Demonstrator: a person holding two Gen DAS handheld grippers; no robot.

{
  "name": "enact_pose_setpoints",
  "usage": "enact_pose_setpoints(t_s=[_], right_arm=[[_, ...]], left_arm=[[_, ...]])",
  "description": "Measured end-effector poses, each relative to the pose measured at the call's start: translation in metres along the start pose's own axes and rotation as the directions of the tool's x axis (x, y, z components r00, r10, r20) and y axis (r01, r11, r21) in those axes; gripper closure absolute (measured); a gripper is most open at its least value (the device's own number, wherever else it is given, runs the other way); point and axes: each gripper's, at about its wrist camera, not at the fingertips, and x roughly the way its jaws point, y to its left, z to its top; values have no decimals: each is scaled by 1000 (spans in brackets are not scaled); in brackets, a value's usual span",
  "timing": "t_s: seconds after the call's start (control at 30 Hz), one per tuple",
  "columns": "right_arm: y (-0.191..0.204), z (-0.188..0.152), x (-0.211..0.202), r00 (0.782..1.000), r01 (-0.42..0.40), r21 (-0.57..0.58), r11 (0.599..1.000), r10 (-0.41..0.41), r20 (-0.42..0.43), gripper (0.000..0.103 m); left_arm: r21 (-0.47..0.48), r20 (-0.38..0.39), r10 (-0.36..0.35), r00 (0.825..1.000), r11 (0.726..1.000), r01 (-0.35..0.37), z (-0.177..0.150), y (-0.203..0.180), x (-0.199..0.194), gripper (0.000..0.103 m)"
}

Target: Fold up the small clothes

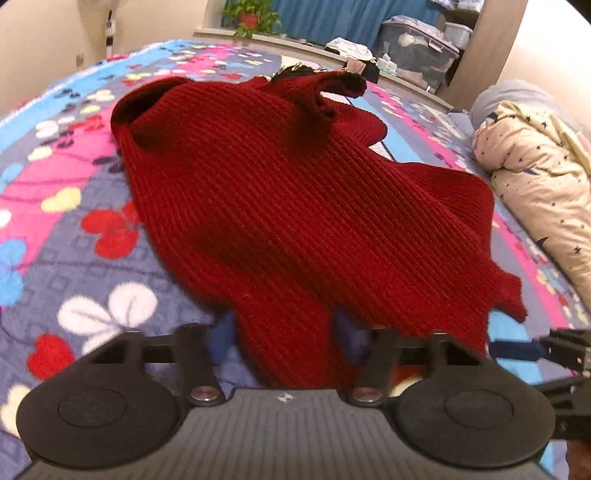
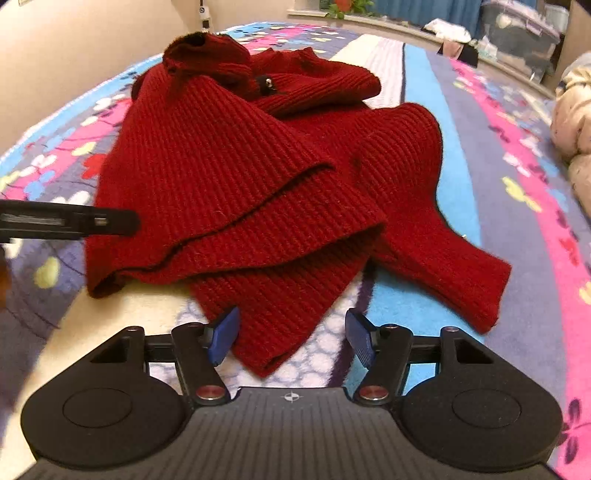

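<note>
Where the left gripper (image 1: 284,338) meets the sweater (image 1: 295,192), the near edge of the red knit drapes over the gap and hides most of both blue pads; the picture is smeared there too, so I cannot tell whether the pads pinch the cloth or merely stand either side of it. They sit partly apart, with knit between them.

Off to the left of the sweater the flowered blanket (image 1: 74,229) runs out of frame. Far back, a potted plant (image 1: 251,16) stands on a ledge, and a storage bin (image 1: 417,48) is partly blocked by a wooden panel. At the right edge a star-printed quilt (image 1: 539,177) is bundled up, cut off by the frame, and part of the other tool pokes in low on that side.

From the right wrist view, the sweater (image 2: 258,192) lies crumpled in loose layers on the blanket (image 2: 517,184), one sleeve trailing to the right, a small dark button or clasp near the collar too small to make out. The right gripper (image 2: 291,339) stands wide open, a corner of the hem lying between its pads but clear of the right one; it grips nothing. A black bar of the left tool juts in from the left edge, over the knit.
</note>
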Motion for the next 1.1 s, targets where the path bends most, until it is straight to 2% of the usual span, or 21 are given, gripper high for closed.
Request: enact_pose_setpoints(t_s=[0.07, 0.13, 0.2, 0.23, 0.3, 0.33, 0.37, 0.53, 0.57, 0.63, 0.7, 0.73, 0.77, 0.8, 0.87, 0.93, 0.97, 1.0, 1.03, 1.07, 1.1], right_arm=[[-2, -2, 5, 997, -59, 6, 998, 59, -40, 34], [11, -6, 6, 999, -26, -86, 996, 24, -23, 33], [18, -6, 4, 1000, -8, -117, 993, 8, 1, 40], [18, -5, 3, 1000, -3, -108, 994, 5, 14, 47], [18, -3, -6, 998, 18, -95, 995, -13, 57, 84], [17, -3, -12, 997, 11, -81, 997, -5, 75, 89], [16, -4, -19, 996, -4, -66, 998, 10, 90, 93], [14, -16, -73, 978, -50, -65, 997, 62, 199, 96], [10, -21, -89, 967, -74, -45, 996, 82, 239, 96], [-6, -28, -118, 931, -216, 32, 976, 196, 307, 96], [-25, -43, -150, 858, -390, 44, 920, 345, 381, 97], [-29, -49, -157, 843, -429, 41, 903, 383, 378, 97], [-31, -57, -161, 845, -441, 28, 897, 405, 351, 97], [-32, -66, -161, 857, -448, 14, 894, 424, 293, 96], [-27, -85, -150, 891, -437, -11, 899, 435, 129, 96], [-21, -99, -142, 911, -412, -34, 911, 412, 16, 96], [-23, -103, -141, 916, -402, -24, 915, 402, 1, 93], [-27, -104, -143, 920, -392, -2, 920, 392, 16, 93], [-33, -104, -146, 921, -388, 26, 921, 387, 44, 92], [-39, -101, -147, 922, -385, 62, 921, 380, 79, 83], [-44, -99, -149, 926, -369, 101, 924, 356, 122, 68]], left_arm=[[-3, 5, 3, 1000, 1000, -3, 6, 2, -9, 96], [1, 12, 6, 1000, 1000, -6, 12, 8, -27, 97], [2, 48, -22, 999, 1000, 22, 15, 19, -54, 97], [16, 73, -32, 997, 999, 31, 16, 25, -70, 97], [47, 117, -38, 992, 998, 33, 17, 38, -102, 97], [53, 132, -39, 991, 998, 32, 17, 47, -117, 97], [52, 142, -40, 989, 998, 33, 17, 58, -133, 97], [28, 155, -43, 987, 999, 39, 11, 115, -192, 98], [35, 150, -59, 987, 998, 55, 8, 125, -202, 98], [51, 139, -111, 984, 993, 104, 2, 139, -218, 98], [91, 98, -193, 976, 979, 185, -12, 150, -230, 98], [102, 73, -218, 973, 972, 210, -18, 153, -232, 98], [98, 32, -239, 970, 967, 235, -29, 155, -232, 98], [97, -19, -241, 970, 965, 242, -33, 155, -228, 98], [130, -98, -216, 971, 965, 228, -37, 151, -218, 97], [109, -167, -183, 969, 973, 203, -40, 155, -204, 95], [94, -173, -156, 973, 980, 174, -39, 157, -198, 92], [80, -164, -130, 978, 986, 145, -36, 160, -194, 85], [54, -154, -126, 980, 989, 136, -33, 163, -193, 73], [25, -146, -129, 981, 991, 134, -31, 165, -191, 67], [-1, -143, -129, 981, 991, 130, -29, 168, -190, 60]])
